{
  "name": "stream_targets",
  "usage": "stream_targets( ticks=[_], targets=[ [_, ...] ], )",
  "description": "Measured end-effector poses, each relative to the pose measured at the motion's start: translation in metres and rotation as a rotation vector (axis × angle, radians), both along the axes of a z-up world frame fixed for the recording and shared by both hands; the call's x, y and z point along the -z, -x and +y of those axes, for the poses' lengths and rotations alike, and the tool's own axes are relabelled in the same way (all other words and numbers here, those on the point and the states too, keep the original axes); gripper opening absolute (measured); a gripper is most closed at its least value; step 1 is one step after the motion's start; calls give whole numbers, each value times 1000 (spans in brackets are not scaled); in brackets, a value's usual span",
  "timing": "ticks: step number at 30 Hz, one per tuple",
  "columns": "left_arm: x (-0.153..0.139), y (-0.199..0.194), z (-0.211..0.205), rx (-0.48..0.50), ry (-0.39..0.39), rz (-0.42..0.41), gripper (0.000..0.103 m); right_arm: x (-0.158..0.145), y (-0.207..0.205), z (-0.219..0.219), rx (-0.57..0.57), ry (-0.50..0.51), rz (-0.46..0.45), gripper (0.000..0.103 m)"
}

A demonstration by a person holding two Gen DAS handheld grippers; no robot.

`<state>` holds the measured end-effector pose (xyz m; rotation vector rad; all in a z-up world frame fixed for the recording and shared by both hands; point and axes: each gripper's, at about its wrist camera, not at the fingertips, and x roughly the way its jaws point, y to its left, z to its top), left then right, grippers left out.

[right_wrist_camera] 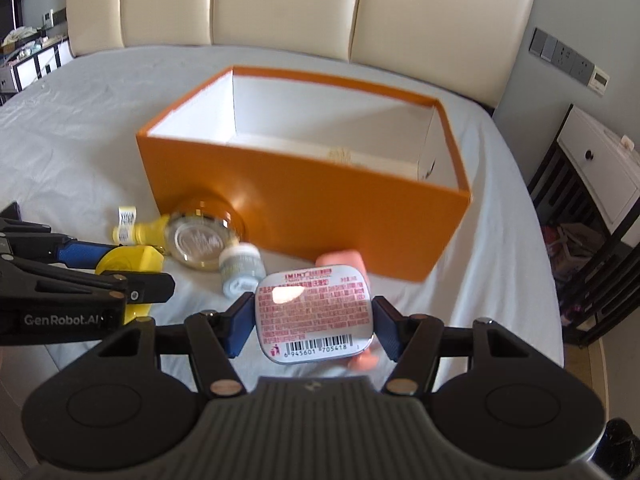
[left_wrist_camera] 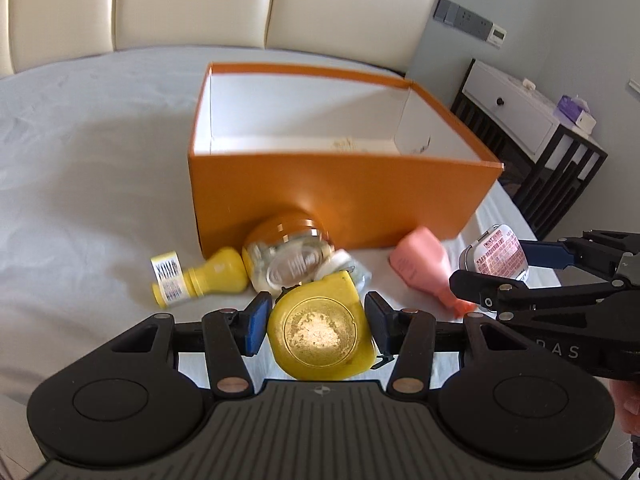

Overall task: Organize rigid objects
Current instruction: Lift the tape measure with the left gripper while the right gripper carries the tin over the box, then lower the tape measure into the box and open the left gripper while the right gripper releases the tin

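Note:
My left gripper (left_wrist_camera: 318,330) is shut on a yellow tape measure (left_wrist_camera: 320,334) with a gold round face, lifted off the bed. In the right wrist view my right gripper (right_wrist_camera: 315,320) is shut on a silver mint tin (right_wrist_camera: 316,312) with red print and a barcode. The tin (left_wrist_camera: 498,258) and the right gripper (left_wrist_camera: 528,276) also show at the right of the left wrist view; the left gripper (right_wrist_camera: 116,268) and tape measure (right_wrist_camera: 128,264) show at the left of the right wrist view. An open orange box (left_wrist_camera: 340,200) (right_wrist_camera: 304,208) with a white inside stands behind both.
On the grey sheet before the box lie a yellow bottle (left_wrist_camera: 200,276), a glass jar (left_wrist_camera: 292,260) (right_wrist_camera: 200,236), a small white jar (right_wrist_camera: 242,268) and a pink bottle (left_wrist_camera: 424,268). A cream headboard (left_wrist_camera: 200,0) is behind. A dark nightstand (left_wrist_camera: 532,136) stands right of the bed.

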<state>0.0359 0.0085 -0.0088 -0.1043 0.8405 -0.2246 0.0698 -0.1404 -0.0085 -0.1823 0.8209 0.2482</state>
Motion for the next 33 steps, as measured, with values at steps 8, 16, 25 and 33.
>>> stream_targets(
  ticks=[8, 16, 25, 33],
  targets=[
    [-37, -21, 6, -15, 13, -93, 58, -34, -26, -3, -11, -24, -92, 62],
    [-61, -51, 11, -17, 43, -141, 58, -51, -60, -2, -23, -42, -128, 62],
    [-52, -109, 12, -1, 68, -83, 58, -43, -106, 7, -31, -39, -95, 62],
    [-24, -156, 6, 40, 50, 12, 58, -13, -154, 22, -63, 26, -2, 62]
  ],
)
